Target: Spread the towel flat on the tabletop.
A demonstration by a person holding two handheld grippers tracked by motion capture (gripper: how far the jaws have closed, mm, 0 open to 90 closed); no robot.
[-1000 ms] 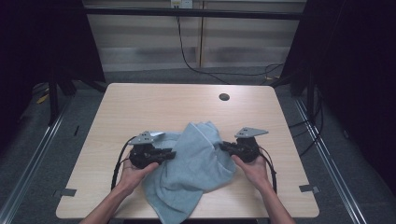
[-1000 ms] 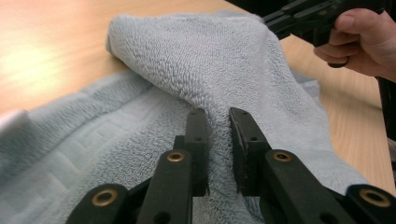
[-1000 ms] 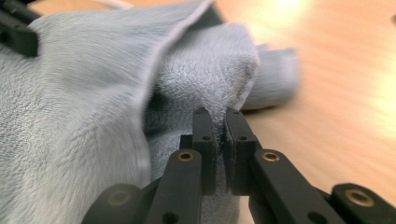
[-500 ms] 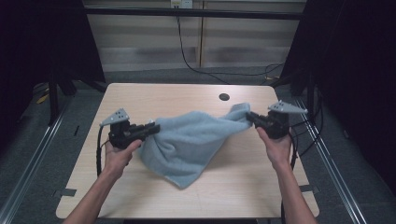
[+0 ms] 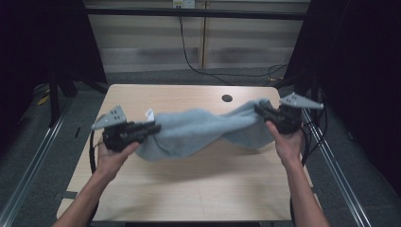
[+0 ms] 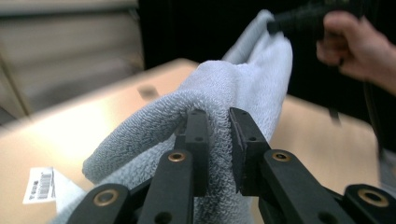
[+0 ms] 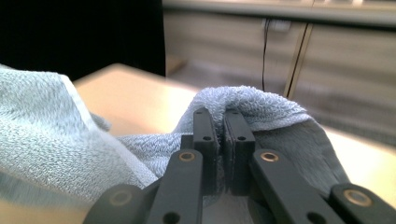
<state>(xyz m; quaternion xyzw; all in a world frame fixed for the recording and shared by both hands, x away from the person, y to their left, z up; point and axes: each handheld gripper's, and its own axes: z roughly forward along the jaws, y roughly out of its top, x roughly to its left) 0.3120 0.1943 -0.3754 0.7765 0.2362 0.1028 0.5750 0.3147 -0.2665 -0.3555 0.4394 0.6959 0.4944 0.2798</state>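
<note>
A light blue terry towel (image 5: 203, 130) hangs stretched in the air above the wooden table (image 5: 189, 189), sagging in the middle. My left gripper (image 5: 153, 127) is shut on its left end, beside a small white label. In the left gripper view the pile bulges between the black jaws of the left gripper (image 6: 219, 126) and the towel (image 6: 243, 88) runs off toward the other hand. My right gripper (image 5: 259, 109) is shut on the right end. A fold of the towel (image 7: 252, 105) is pinched by the right gripper (image 7: 222, 123) in its own view.
A dark round hole (image 5: 227, 98) lies in the tabletop near the far edge. Metal rails (image 5: 33, 165) run along both sides of the table. A black cable (image 5: 189, 56) hangs down the wall behind. A white barcode label (image 6: 41, 185) shows low in the left gripper view.
Both grippers have risen and moved apart, left going left and right going right. The towel has gone from a bunched heap on the table to a stretched, hanging band.
</note>
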